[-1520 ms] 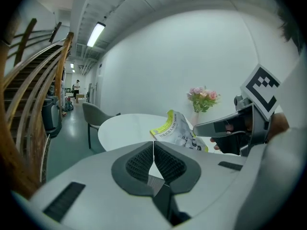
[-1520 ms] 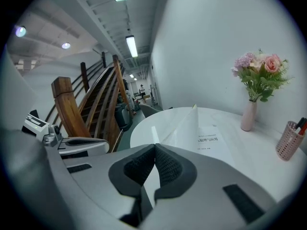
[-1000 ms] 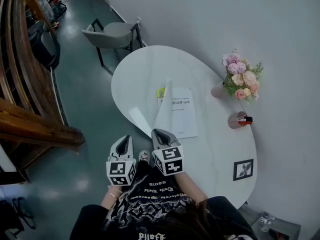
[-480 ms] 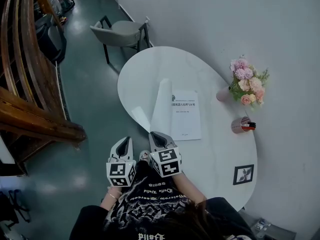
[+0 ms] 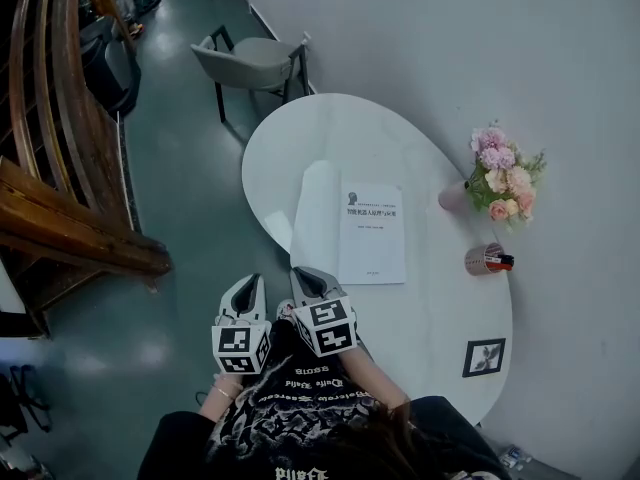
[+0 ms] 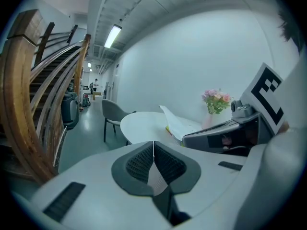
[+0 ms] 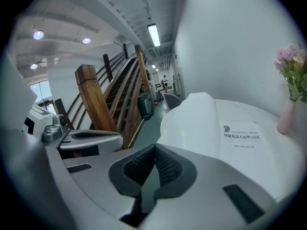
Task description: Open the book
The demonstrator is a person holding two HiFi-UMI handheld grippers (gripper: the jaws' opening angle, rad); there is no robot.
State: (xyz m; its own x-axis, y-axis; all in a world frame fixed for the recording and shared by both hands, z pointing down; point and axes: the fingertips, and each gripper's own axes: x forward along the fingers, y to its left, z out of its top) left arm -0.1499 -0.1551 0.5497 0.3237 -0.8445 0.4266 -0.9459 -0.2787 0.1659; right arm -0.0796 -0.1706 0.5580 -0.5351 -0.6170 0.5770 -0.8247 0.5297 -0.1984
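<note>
Book (image 5: 372,231) lies near the middle of the white table (image 5: 340,133). Its front cover (image 5: 315,218) is turned over to the left and arches slightly rather than lying flat; the printed title page faces up, and the flowers (image 5: 505,183) stand to its right. Left gripper (image 5: 250,282) and right gripper (image 5: 306,276) are both clenched on nothing, jaws pressed together, side by side at the near table edge and apart from the book. Judgement: the opening looks essentially done; at most the cover needs to settle flat.
</note>
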